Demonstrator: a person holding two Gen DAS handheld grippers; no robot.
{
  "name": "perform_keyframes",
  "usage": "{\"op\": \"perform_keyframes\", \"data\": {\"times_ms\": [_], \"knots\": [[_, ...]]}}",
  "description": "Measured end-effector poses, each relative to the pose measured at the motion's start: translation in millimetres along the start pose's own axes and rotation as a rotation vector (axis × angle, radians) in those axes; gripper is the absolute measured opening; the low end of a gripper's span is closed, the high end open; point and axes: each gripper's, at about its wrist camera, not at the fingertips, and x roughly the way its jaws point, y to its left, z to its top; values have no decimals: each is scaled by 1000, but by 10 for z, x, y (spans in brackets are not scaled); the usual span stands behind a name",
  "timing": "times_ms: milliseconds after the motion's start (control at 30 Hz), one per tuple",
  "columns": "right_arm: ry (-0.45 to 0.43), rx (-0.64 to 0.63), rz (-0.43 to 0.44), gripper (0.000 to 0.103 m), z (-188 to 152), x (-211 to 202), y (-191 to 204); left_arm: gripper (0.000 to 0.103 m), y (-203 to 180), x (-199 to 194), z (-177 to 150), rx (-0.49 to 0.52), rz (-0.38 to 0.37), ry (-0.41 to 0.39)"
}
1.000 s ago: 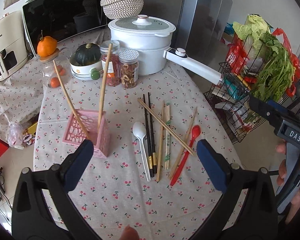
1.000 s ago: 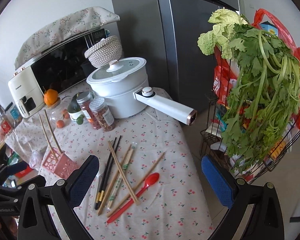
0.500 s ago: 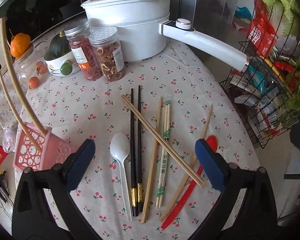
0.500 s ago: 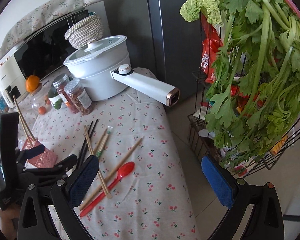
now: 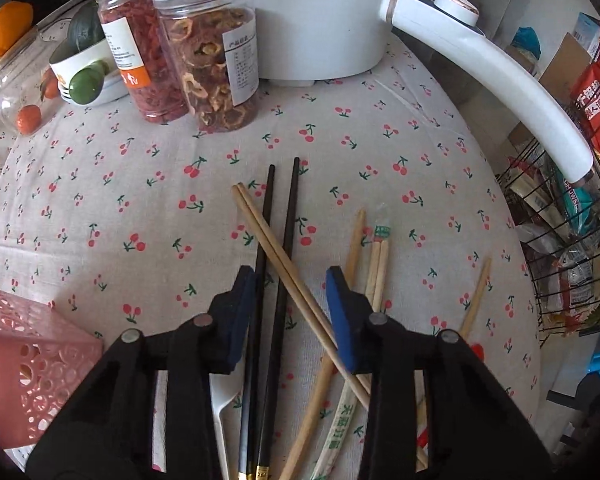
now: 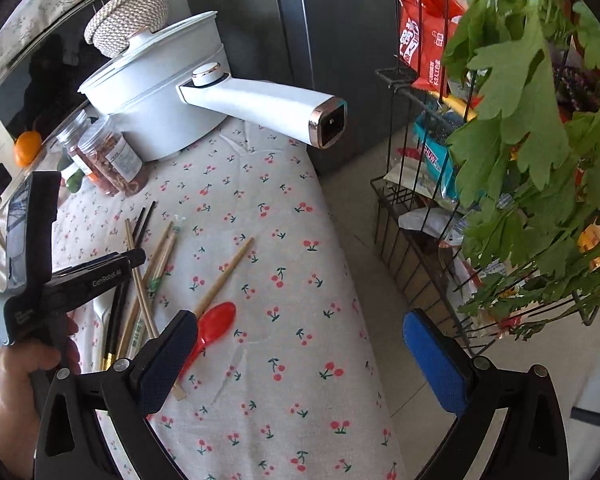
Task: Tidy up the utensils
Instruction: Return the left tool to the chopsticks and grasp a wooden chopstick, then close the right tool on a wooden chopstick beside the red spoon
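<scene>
My left gripper (image 5: 292,280) is low over the cherry-print tablecloth, its jaws partly closed around a black chopstick pair (image 5: 288,216) and a crossing wooden pair (image 5: 268,232), not clamped. More wooden chopsticks (image 5: 376,264) lie to its right, a white spoon (image 5: 222,412) under it. The pink holder (image 5: 32,344) stands at lower left. My right gripper (image 6: 300,352) is open and empty over the table's right edge, by a red spoon (image 6: 216,320). The left gripper (image 6: 100,272) also shows in the right wrist view.
Two food jars (image 5: 208,60), a bowl with a squash (image 5: 84,68) and a white pot (image 5: 320,20) with a long handle (image 5: 500,80) stand behind the utensils. A wire rack (image 6: 440,200) with greens (image 6: 540,120) is right of the table.
My left gripper has dropped down to the chopsticks and its jaws have narrowed around the black and wooden pairs. My right gripper has drifted toward the wire rack, still open.
</scene>
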Motion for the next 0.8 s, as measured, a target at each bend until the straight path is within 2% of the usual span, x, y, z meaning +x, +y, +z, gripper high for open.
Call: {"op": "perform_keyframes", "data": {"times_ms": [67, 100, 233, 533, 667, 800], "knots": [[9, 26, 18, 103, 14, 52, -20, 27, 9, 12, 21, -6, 2, 2], [12, 34, 24, 103, 21, 75, -22, 17, 9, 34, 45, -10, 1, 4], [21, 49, 24, 103, 43, 143, -4, 10, 11, 47, 81, 11, -11, 15], [57, 75, 38, 103, 80, 280, 27, 9, 38, -263, -70, 45, -111, -4], [88, 148, 90, 103, 111, 369, -19, 9, 0, -552, -231, 100, -155, -41], [104, 213, 152, 103, 137, 500, 11, 9, 57, -797, -389, 174, -159, -90]]}}
